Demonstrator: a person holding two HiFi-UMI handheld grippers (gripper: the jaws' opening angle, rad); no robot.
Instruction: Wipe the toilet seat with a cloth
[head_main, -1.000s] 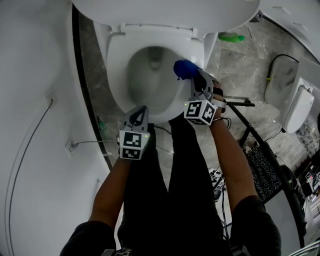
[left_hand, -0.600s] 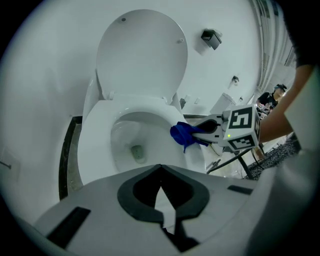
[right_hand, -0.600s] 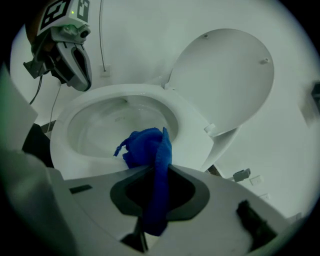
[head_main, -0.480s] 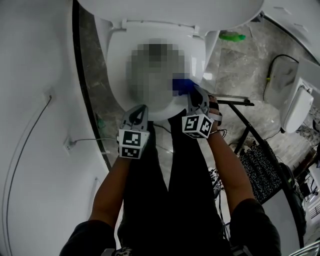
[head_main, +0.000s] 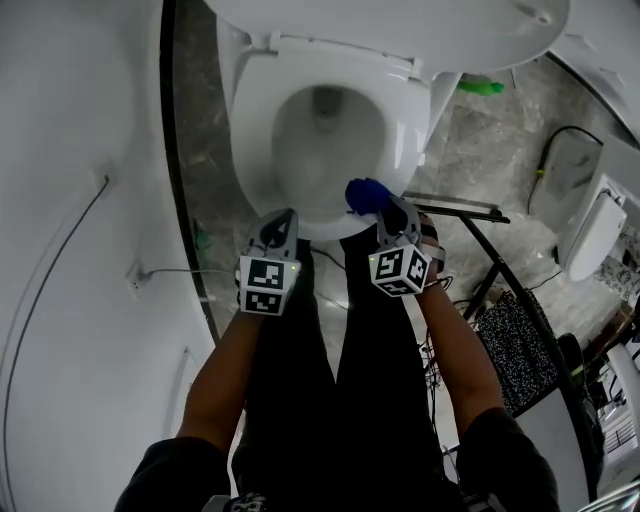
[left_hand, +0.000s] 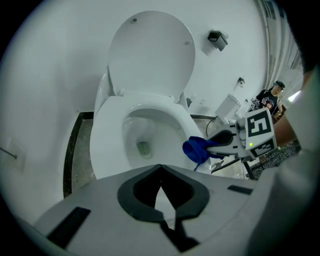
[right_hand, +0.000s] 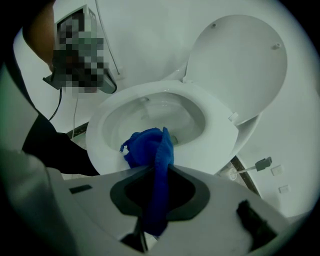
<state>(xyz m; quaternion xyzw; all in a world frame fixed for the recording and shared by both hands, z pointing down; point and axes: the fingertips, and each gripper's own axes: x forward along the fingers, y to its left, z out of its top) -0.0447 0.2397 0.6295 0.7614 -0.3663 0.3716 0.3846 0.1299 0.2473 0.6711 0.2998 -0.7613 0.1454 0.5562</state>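
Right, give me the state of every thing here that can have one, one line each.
toilet lid: raised, leaning back.
toilet seat: down on the bowl.
blue cloth: bunched up, pinched in the right gripper, at the seat's front right edge.
right gripper: shut on the blue cloth.
left gripper: shut, nothing between its jaws, at the front of the bowl.

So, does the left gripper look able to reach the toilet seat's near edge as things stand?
Probably yes: the left gripper hangs by the toilet seat, nothing between them; the right gripper with its blue cloth sits further right.
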